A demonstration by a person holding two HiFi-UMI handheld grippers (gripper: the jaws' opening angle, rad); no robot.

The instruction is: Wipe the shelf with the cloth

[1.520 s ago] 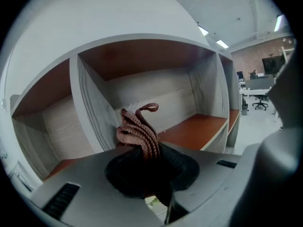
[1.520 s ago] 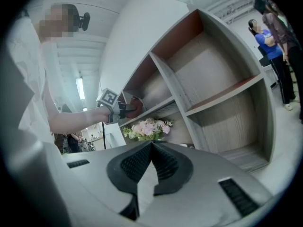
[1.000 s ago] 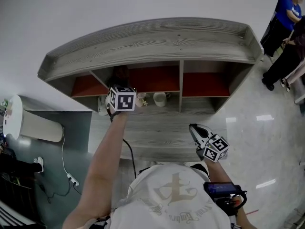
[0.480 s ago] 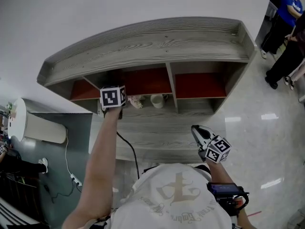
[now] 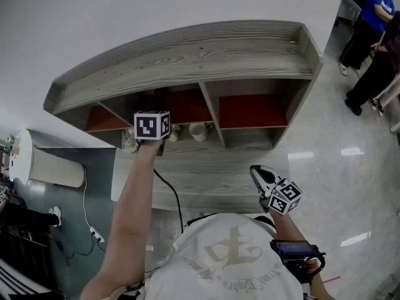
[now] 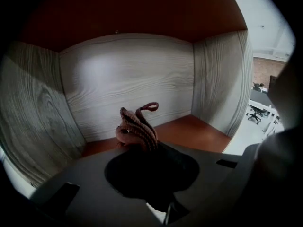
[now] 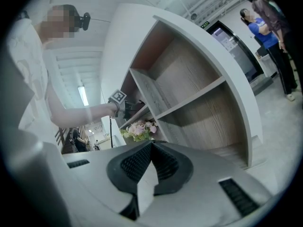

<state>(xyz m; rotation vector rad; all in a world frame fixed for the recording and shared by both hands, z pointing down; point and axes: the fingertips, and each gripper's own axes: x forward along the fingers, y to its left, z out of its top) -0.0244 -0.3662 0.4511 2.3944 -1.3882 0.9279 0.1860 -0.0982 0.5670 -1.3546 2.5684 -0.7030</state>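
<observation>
1. The cloth (image 6: 137,126), a ribbed pinkish-brown bunch with a small loop at its top, is sticking out of the left gripper (image 6: 146,149), whose fingers are clamping it tightly.
2. In the left gripper view the cloth is sitting inside one compartment of the shelf (image 5: 187,55), low down near the back left corner, in front of the pale wood-grain back wall and just above the reddish-brown compartment floor. Whether it is pressing on that floor cannot be told.
3. In the head view the left gripper (image 5: 152,129) is reaching, on an outstretched arm, into the upper row of the shelf at the left part of the middle compartment. Its marker cube is covering the cloth there.
4. The right gripper (image 7: 152,147) is hanging back near the person's body, well apart from the cloth. Its ribbed fingers are meeting at the tips and gripping nothing.
5. In the head view the right gripper (image 5: 259,175) is pointing towards the lower ledge of the shelf.
6. A pale mug (image 5: 197,131) is standing on the shelf board just right of the left gripper, and a bunch of pink flowers (image 7: 138,129) is showing beside it in the right gripper view.
7. A black cable (image 5: 167,192) is trailing down beside the left arm.
8. Two people (image 5: 370,39) are standing on the glossy floor at the far right.
</observation>
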